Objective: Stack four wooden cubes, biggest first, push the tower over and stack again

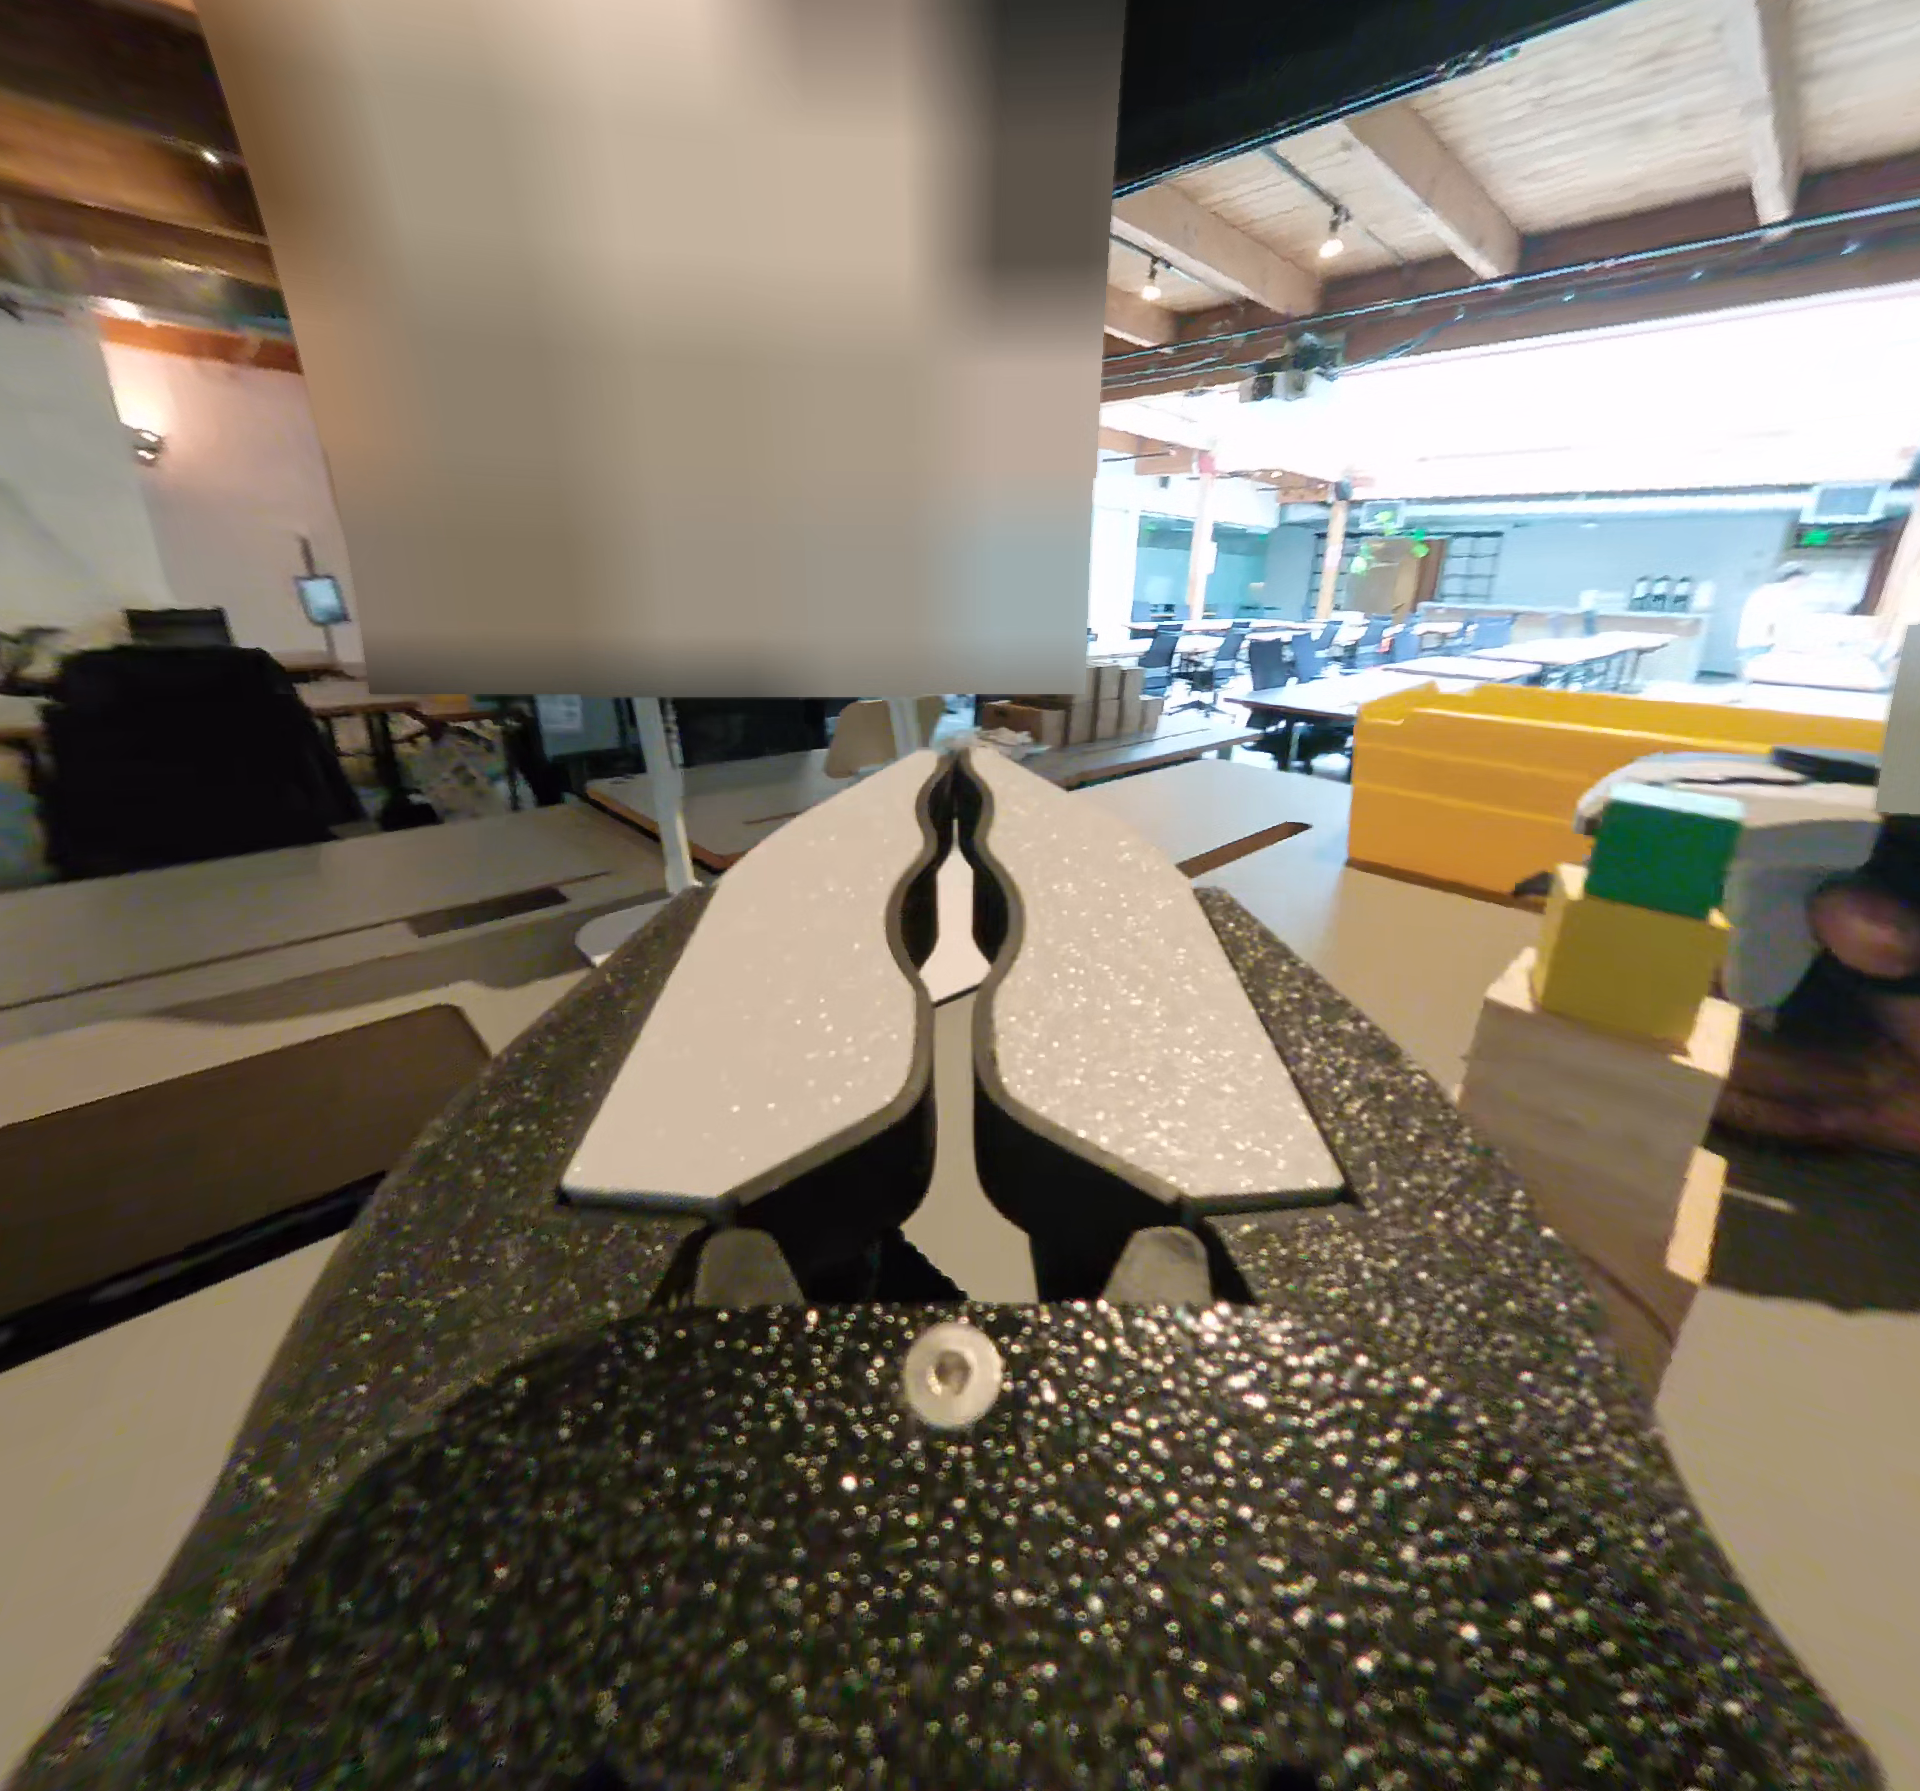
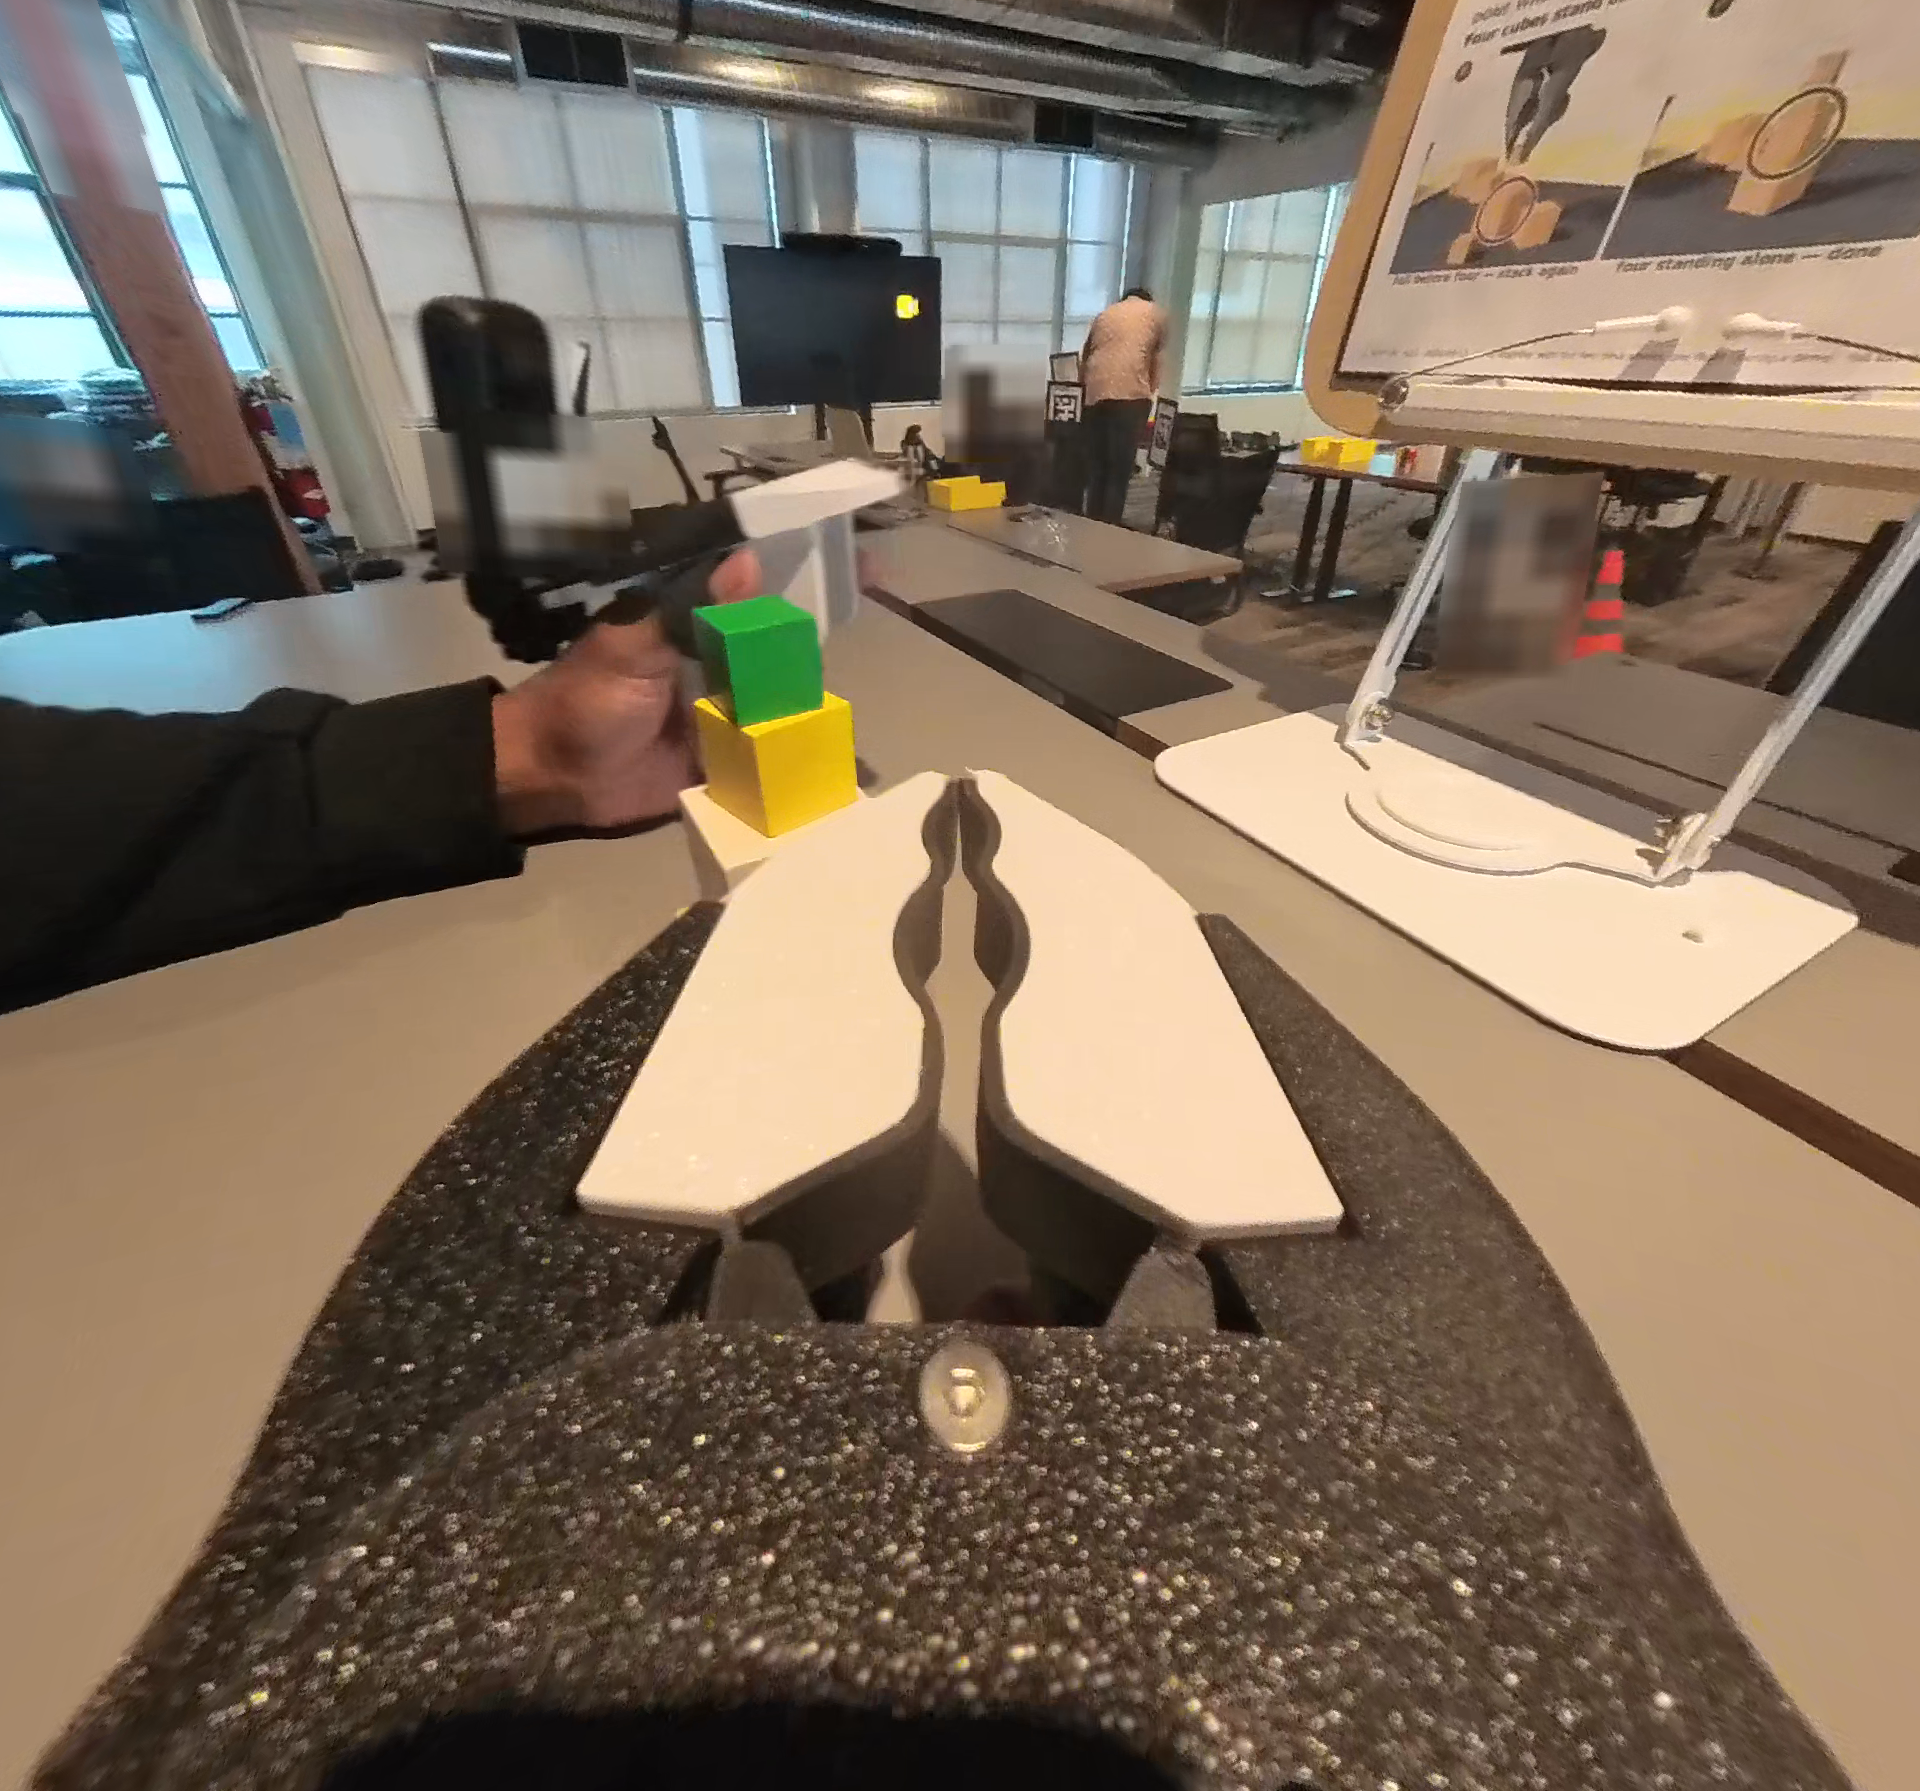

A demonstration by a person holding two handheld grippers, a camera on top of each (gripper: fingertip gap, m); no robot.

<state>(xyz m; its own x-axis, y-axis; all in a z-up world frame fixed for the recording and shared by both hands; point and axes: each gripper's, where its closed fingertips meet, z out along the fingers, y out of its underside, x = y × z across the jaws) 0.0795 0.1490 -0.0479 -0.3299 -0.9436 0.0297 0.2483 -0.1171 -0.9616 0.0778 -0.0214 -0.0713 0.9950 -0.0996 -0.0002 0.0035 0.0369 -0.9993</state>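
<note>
the grey table (image 2: 312, 1066) fills the lower frame. at right stands a white stand (image 2: 1507, 868) bearing an instruction sheet. left of centre, a person's hand (image 2: 592, 733) holds the left gripper (image 2: 831, 536) level, behind the tower. the right gripper (image 2: 961, 791), fingers pressed together and empty, points at the pale cube (image 2: 712, 832) under the yellow cube (image 2: 774, 765) and green cube (image 2: 762, 655). in its own view the left gripper (image 1: 956, 765) is also closed and empty.

Bright daylight from far windows (image 2: 644, 214), blown out white at far right in left wrist view. Wide-angle bending at edges. Motion blur smears the far hand (image 2: 592, 733).
</note>
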